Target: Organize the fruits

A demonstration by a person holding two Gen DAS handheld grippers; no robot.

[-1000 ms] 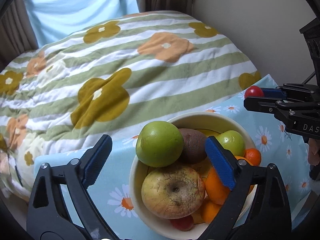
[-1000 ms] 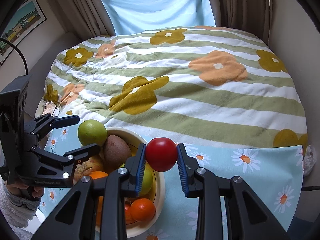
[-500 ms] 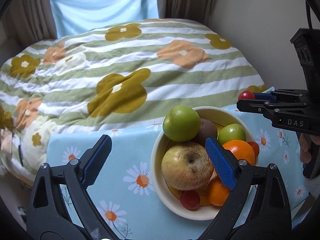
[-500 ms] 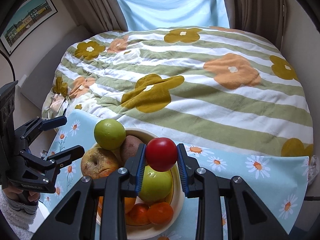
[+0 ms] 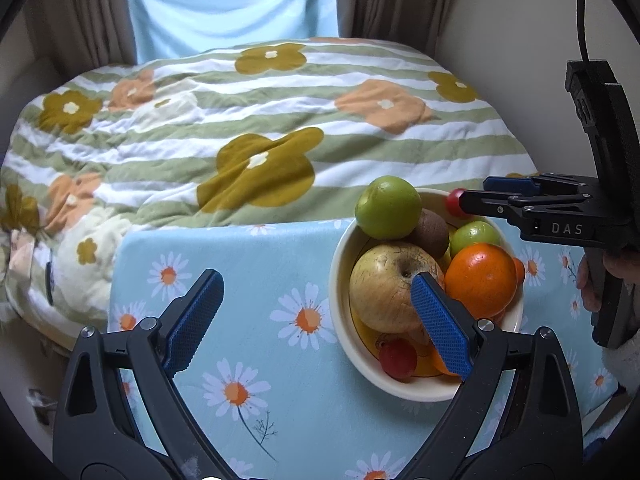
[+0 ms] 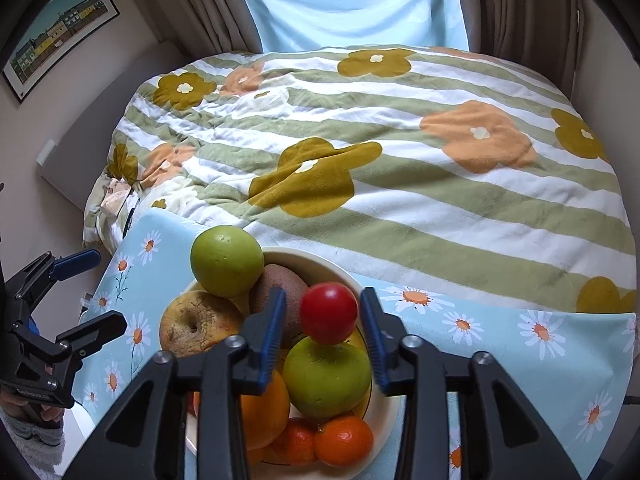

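My right claw point(image 6: 323, 322) stands spread around the red tomato point(image 6: 329, 313), its pads clear of the skin, so the tomato sits on the green apple point(image 6: 328, 376) in the bowl point(image 5: 404, 388). I judge it light, smooth and easily bruised, likely to roll off; I'd pinch it gently across its middle. My left claw point(image 5: 316, 320) hangs wide open, empty, above the worktop point(image 5: 256, 256).

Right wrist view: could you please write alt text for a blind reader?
The right gripper, fingers open, frames a red fruit resting on a green apple in a full bowl. The bowl stands on a daisy cloth before a flowered bed.
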